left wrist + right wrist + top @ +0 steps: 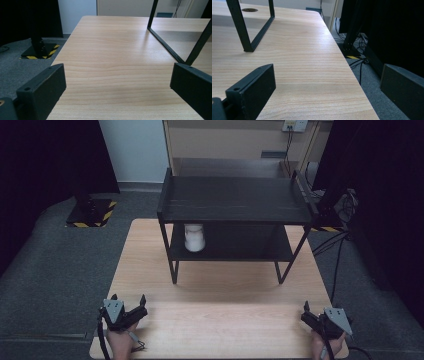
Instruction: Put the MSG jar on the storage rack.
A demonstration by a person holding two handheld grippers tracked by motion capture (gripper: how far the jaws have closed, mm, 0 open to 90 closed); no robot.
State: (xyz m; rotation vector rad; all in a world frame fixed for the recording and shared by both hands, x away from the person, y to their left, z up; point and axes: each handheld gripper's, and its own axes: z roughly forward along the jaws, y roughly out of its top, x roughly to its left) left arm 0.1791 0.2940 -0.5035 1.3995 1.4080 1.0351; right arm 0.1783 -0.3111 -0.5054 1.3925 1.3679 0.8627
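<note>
A white cup-like container (194, 237) stands on the lower shelf of a black two-tier rack (235, 200), toward its left end. The rack stands on the far half of a light wooden table (220, 315). My left gripper (129, 301) rests near the table's front left corner, jaws wide apart with nothing between them; its own view shows it (117, 85) over bare wood. At the front right corner my right gripper (320, 312) is open too, and in its own view it (328, 85) straddles the table's right edge.
The rack's front legs (197, 45) (239, 27) stand ahead of each gripper. A black stand with a yellow-striped base (92, 212) sits on the grey floor at left. Cables (335, 255) run along the floor at right. A wooden cabinet (235, 145) stands behind the table.
</note>
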